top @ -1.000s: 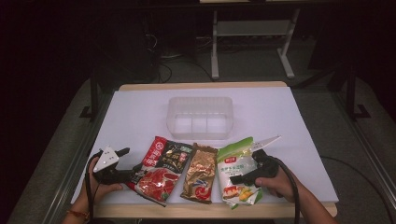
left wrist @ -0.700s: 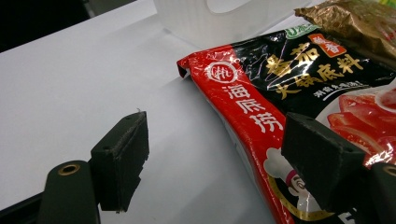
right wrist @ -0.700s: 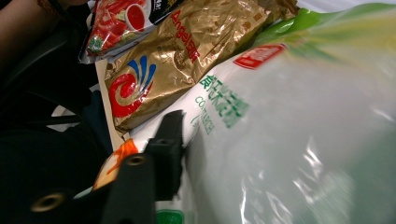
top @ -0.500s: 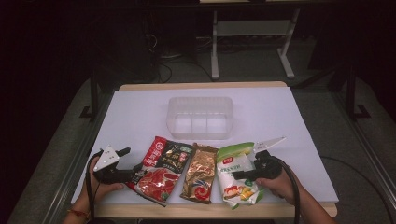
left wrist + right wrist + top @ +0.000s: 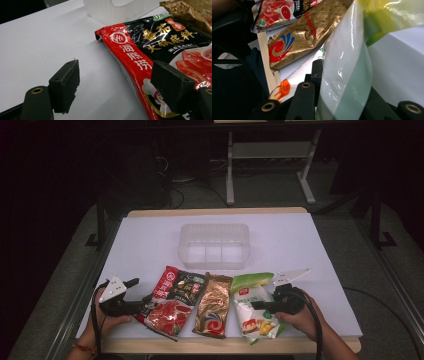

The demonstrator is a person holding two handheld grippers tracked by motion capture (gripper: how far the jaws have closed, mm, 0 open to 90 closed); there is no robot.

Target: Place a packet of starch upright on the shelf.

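Three food packets lie side by side at the table's near edge: a red and black one (image 5: 172, 300), a gold one (image 5: 214, 305) and a green and white one (image 5: 254, 312). My left gripper (image 5: 141, 303) stands open at the red and black packet's (image 5: 140, 47) left edge. One of its fingers (image 5: 172, 86) is over the packet, the other (image 5: 64, 84) over bare table. My right gripper (image 5: 258, 305) has just been closing its jaws. They are now shut on the right edge of the green and white packet (image 5: 347, 72), which curls up between them.
A clear plastic container (image 5: 214, 245) stands behind the packets, mid-table. The white table top (image 5: 145, 245) is bare to the left and right of it. The gold packet (image 5: 302, 37) reaches the table's wooden front edge (image 5: 265, 57).
The right gripper's jaws have closed on the green and white packet's right edge. The left gripper has stayed still and open.
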